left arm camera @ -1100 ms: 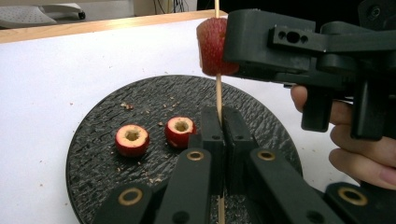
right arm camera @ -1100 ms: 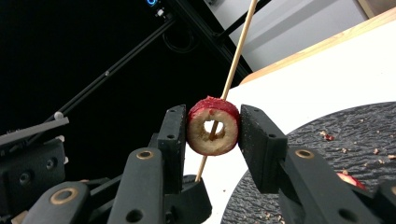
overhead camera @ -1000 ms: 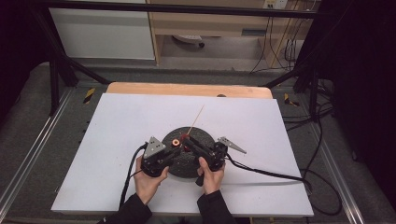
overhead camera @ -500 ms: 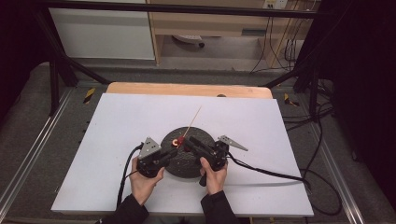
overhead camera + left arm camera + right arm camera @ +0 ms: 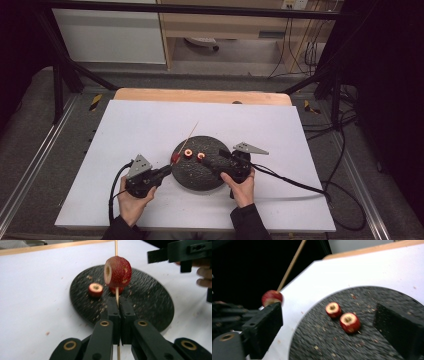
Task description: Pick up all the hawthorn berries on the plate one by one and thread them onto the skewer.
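While the left tongs [image 5: 117,305] pinch the thin, brittle skewer [image 5: 116,247] just below its light, soft fruit [image 5: 118,271], the right tongs [image 5: 327,322] have just been opening, empty, over two fruits [image 5: 342,316] on the plate [image 5: 387,297].

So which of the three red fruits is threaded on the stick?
The fruit on the wooden skewer held by the left tool, off the plate's edge. The other two fruits lie loose on the dark round plate.
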### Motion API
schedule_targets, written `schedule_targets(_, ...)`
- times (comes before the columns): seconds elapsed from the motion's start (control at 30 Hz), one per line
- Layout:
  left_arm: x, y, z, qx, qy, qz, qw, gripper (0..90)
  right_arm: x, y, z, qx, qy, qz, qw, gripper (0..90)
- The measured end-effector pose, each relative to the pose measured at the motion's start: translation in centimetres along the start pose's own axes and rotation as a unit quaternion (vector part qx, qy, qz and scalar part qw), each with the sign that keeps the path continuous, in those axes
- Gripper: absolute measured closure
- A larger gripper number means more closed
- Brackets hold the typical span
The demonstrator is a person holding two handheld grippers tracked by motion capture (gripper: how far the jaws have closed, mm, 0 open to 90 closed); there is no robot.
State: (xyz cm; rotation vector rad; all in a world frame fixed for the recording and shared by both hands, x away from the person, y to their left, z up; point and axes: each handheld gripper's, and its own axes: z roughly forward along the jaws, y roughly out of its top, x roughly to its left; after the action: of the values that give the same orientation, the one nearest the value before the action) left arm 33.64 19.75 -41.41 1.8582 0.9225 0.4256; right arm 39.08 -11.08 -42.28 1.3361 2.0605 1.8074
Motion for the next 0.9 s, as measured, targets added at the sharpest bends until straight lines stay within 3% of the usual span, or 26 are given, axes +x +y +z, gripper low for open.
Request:
schedule_targets(0.27,1.7,-1.7,-2.1,0.012,0.009,-0.004,0.9999,88.3,-0.6,0.0,-0.1,0.073,-0.016,-0.037,0.9965,2.2)
schedule_targets(0.47,2.6,-2.4,-3.2,0.011,0.007,-0.007,0.9999,88.3,-0.7,0.4,-0.1,0.092,-0.018,-0.057,0.9939,3.2)
schedule_targets(0.7,3.3,-3.4,-4.1,0.021,0.005,-0.003,0.9998,88.3,-0.1,2.0,0.8,0.149,-0.034,-0.104,0.9828,7.3)
schedule_targets(0.9,3.4,-3.9,-4.2,0.027,0.003,0.002,0.9996,88.3,0.2,3.2,1.9,0.179,-0.046,-0.123,0.9751,8.1)
